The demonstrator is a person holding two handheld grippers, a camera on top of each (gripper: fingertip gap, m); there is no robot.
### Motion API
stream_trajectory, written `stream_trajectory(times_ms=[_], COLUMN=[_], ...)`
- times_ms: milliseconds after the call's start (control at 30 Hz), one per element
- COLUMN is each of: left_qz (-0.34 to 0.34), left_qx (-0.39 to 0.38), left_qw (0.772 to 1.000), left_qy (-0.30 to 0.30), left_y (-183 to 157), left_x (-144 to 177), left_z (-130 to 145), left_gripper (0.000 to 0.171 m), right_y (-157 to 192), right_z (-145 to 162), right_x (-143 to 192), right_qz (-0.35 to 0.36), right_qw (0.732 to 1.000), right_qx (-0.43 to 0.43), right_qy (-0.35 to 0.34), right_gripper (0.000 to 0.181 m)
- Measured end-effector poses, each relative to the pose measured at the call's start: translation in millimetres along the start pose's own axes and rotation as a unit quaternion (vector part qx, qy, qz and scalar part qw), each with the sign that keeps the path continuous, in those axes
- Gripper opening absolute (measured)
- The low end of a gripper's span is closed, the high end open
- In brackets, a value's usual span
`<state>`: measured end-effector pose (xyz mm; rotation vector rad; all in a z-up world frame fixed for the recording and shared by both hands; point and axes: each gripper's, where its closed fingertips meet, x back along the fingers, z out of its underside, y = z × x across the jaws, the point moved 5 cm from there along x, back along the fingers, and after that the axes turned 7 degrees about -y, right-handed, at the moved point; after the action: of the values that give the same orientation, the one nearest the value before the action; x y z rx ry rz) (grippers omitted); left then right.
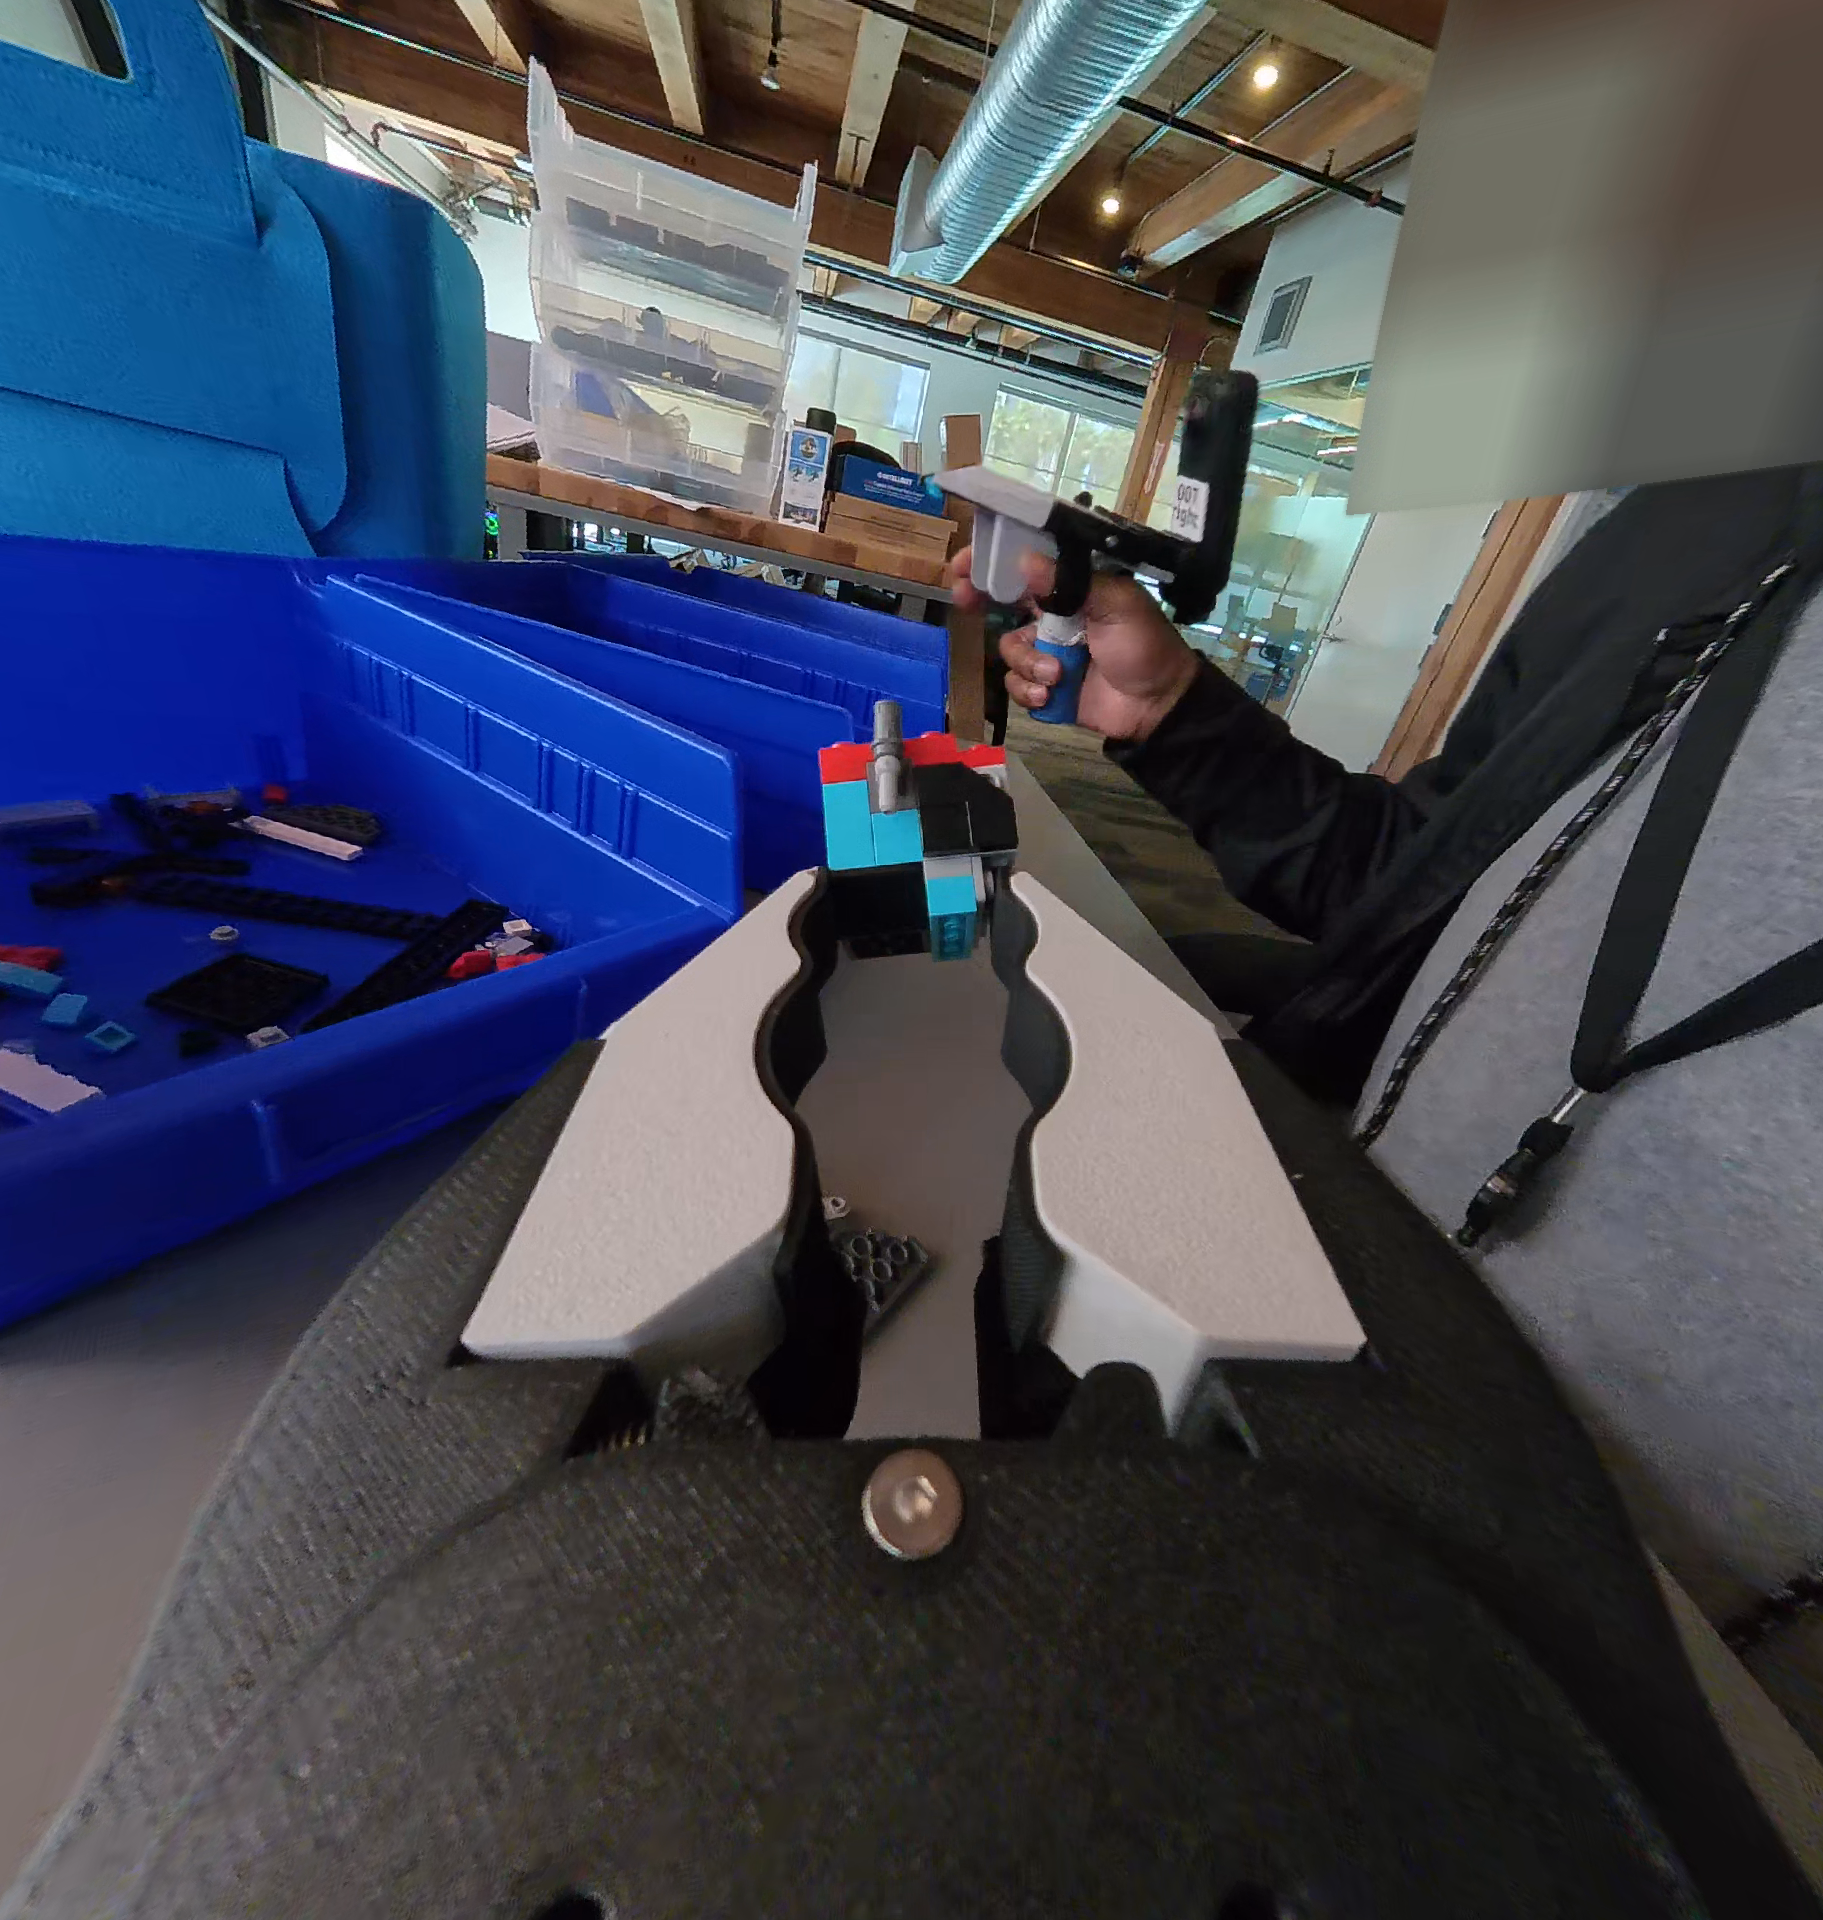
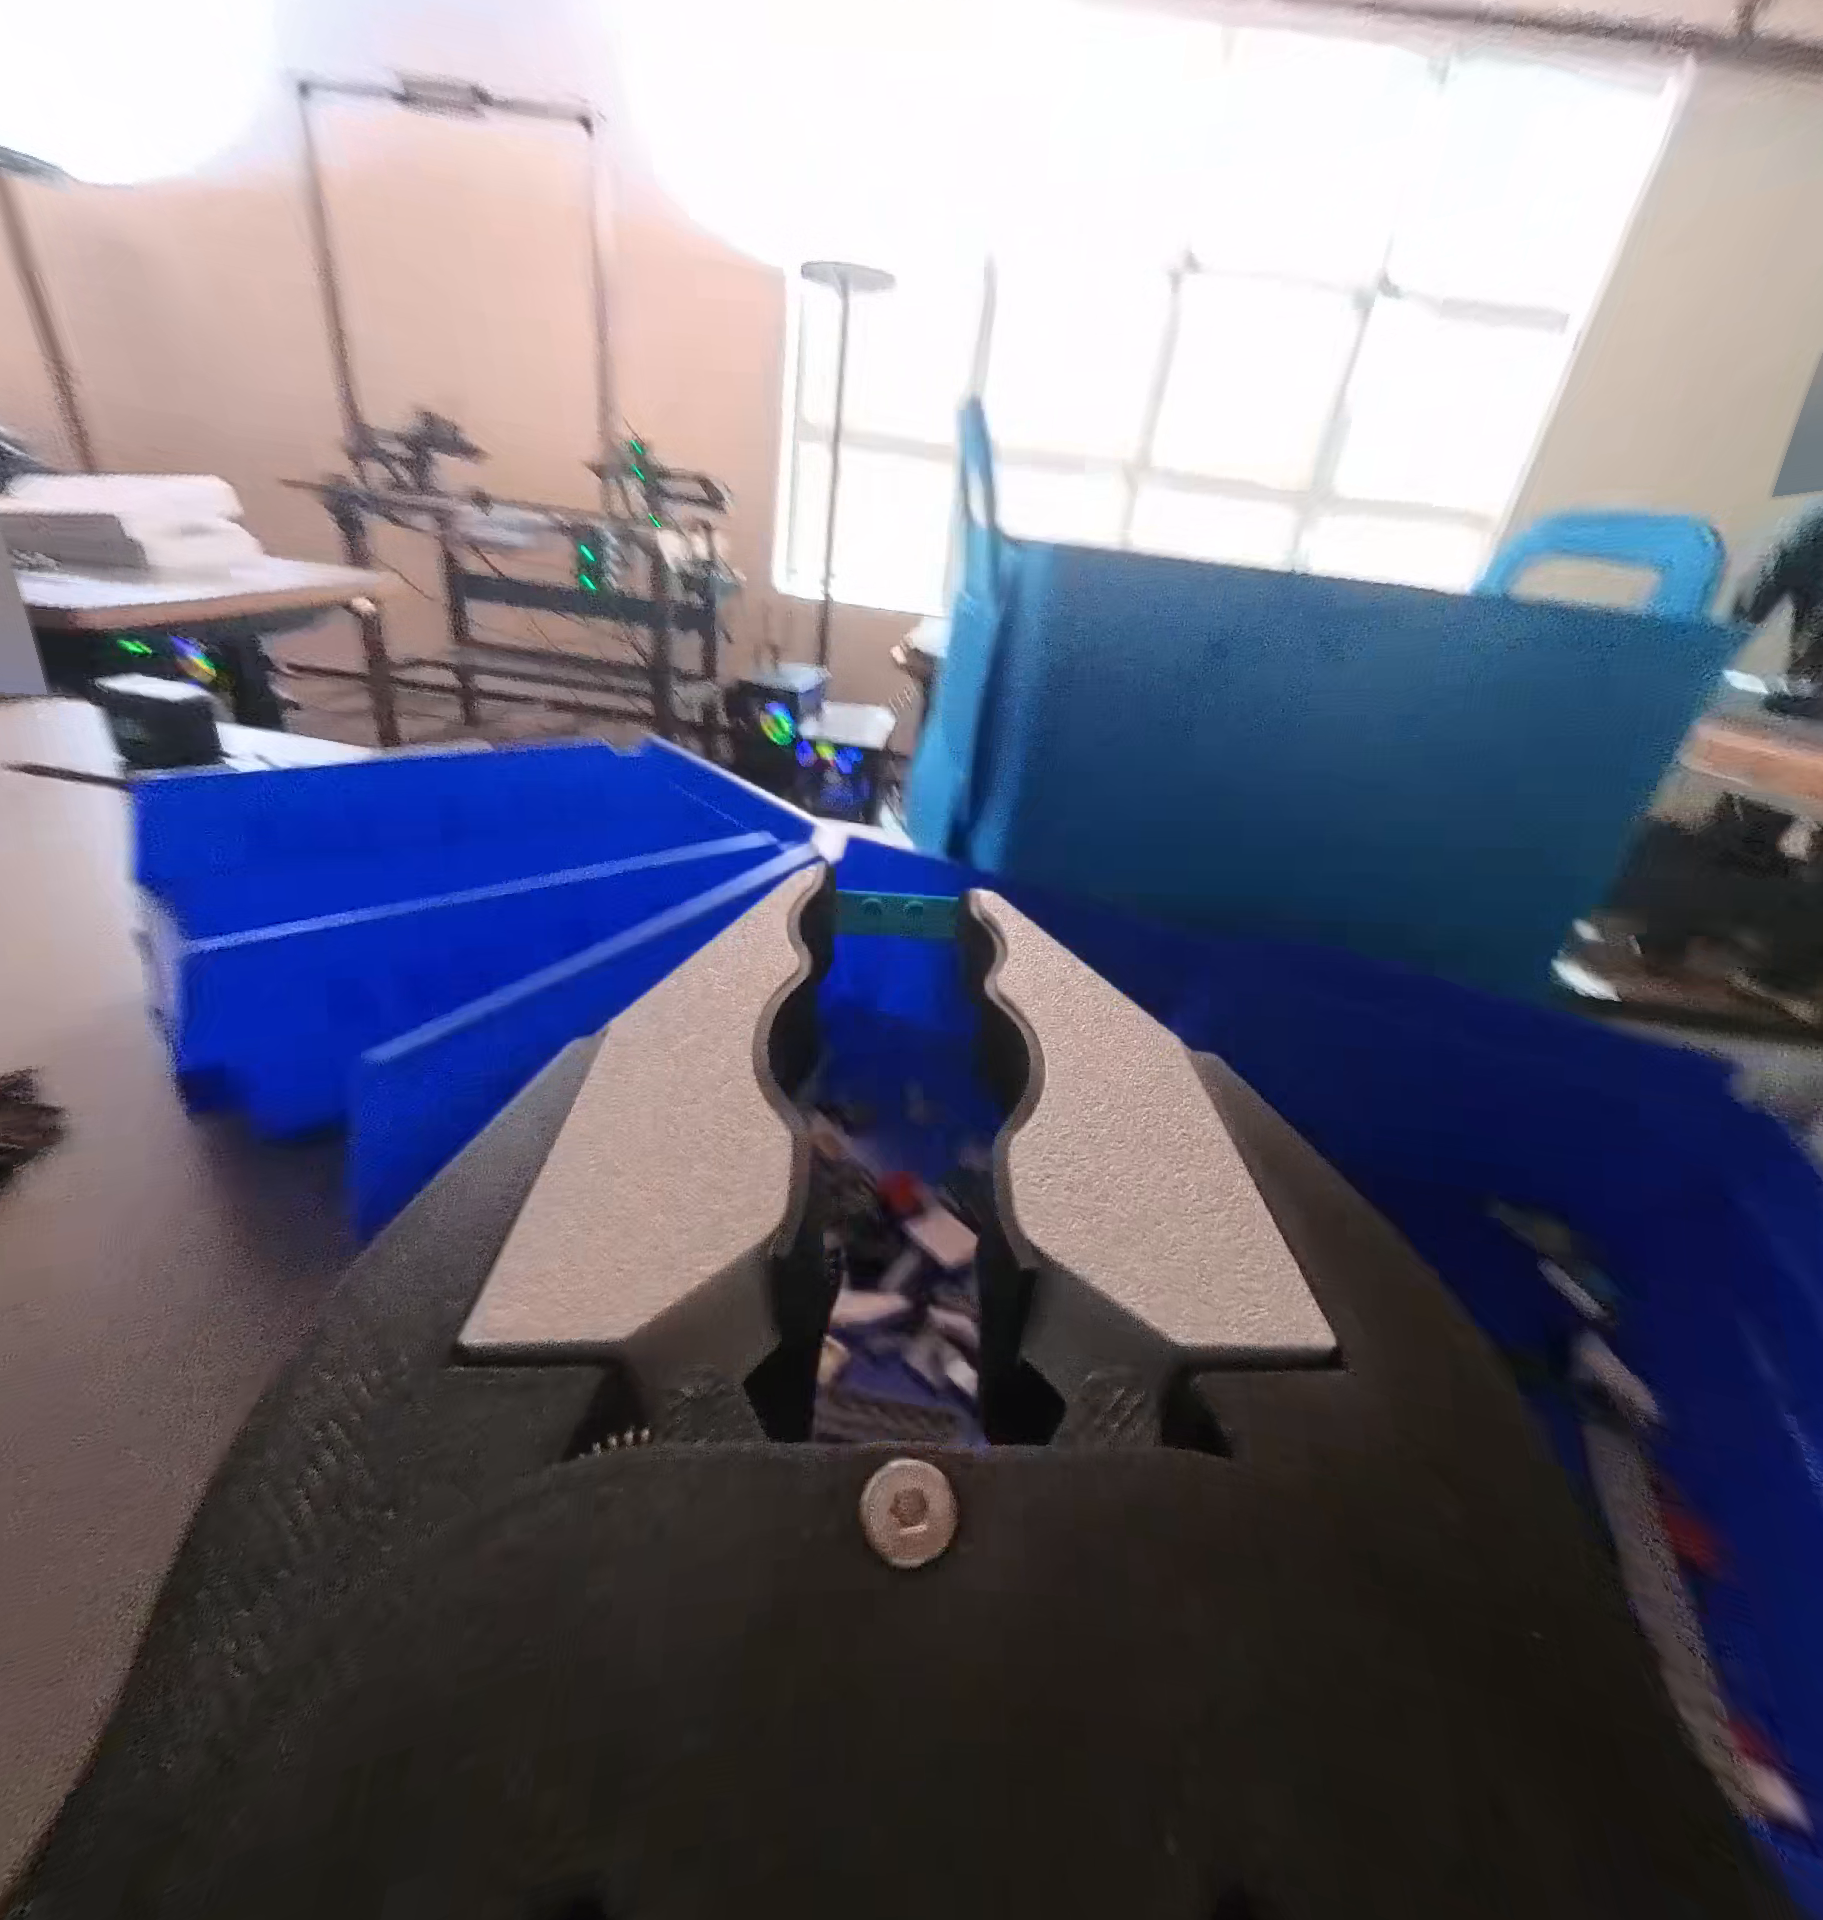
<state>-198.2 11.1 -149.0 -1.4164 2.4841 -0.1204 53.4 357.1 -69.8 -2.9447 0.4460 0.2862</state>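
Observation:
My left gripper [image 1: 907, 914] is shut on a small brick model [image 1: 912, 836] of black, teal and red bricks with a grey peg on top, held above the grey table. My right gripper [image 2: 899, 914] is shut on a thin teal plate [image 2: 899, 916] at its fingertips, above a blue bin [image 2: 1406, 1143] of loose bricks. The right gripper also shows in the left wrist view [image 1: 1000, 530], held up in a hand beyond the model, to its right. A small dark grey plate [image 1: 881, 1262] lies on the table under my left fingers.
A blue bin [image 1: 387, 1081] with several loose bricks stands left of my left gripper, with more blue bins [image 1: 678, 644] behind it. A blue felt bag [image 2: 1302, 748] stands behind the bins. A person in a grey top with a black strap is at the right [image 1: 1665, 1039]. The left gripper's tips are roughly 40 cm from the right gripper's.

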Motion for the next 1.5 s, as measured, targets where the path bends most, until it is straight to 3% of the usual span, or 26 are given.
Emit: stream_trajectory(times_ms=[100, 167, 233, 700, 1100, 1233, 1300, 1367, 1500], left_qz=[0.0, -0.002, -0.004, -0.006, -0.011, -0.013, -0.015, -0.019, -0.026], left_qx=[0.003, 0.002, -0.002, -0.007, -0.003, -0.002, -0.001, -0.001, -0.001], left_qw=[1.0, 1.0, 1.0, 1.0, 1.0, 1.0, 1.0, 1.0, 0.999], left_qy=[0.002, 0.005, 0.004, -0.009, -0.018, -0.017, -0.019, -0.019, -0.02], left_y=[0, -1, -2, -6, -6, -5, -4, -2, 0], left_x=[-3, -4, -5, -5, -4, -4, -4, -4, -3], left_z=[3, 5, 5, -1, -4, -3, -3, -2, -2], left_gripper=[0.029, 0.029, 0.029, 0.029, 0.029, 0.029, 0.029, 0.029, 0.029], right_y=[-24, -19, -9, 73, 63, 70, 88, 126, 203], right_z=[25, 42, 53, 49, 38, 18, 1, -14, -2], right_x=[-1, -5, -9, -47, -36, -33, -40, -56, -115], right_qz=[-0.021, -0.072, -0.09, -0.172, -0.134, -0.113, -0.127, -0.186, -0.263], right_qw=[0.995, 0.976, 0.963, 0.953, 0.966, 0.979, 0.981, 0.971, 0.958], right_qx=[-0.074, -0.185, -0.236, -0.235, -0.207, -0.149, -0.129, -0.144, -0.076], right_qy=[0.066, 0.09, 0.097, 0.087, 0.078, 0.075, 0.062, 0.049, 0.09], right_gripper=[0.024, 0.024, 0.024, 0.024, 0.024, 0.024, 0.024, 0.024, 0.024])
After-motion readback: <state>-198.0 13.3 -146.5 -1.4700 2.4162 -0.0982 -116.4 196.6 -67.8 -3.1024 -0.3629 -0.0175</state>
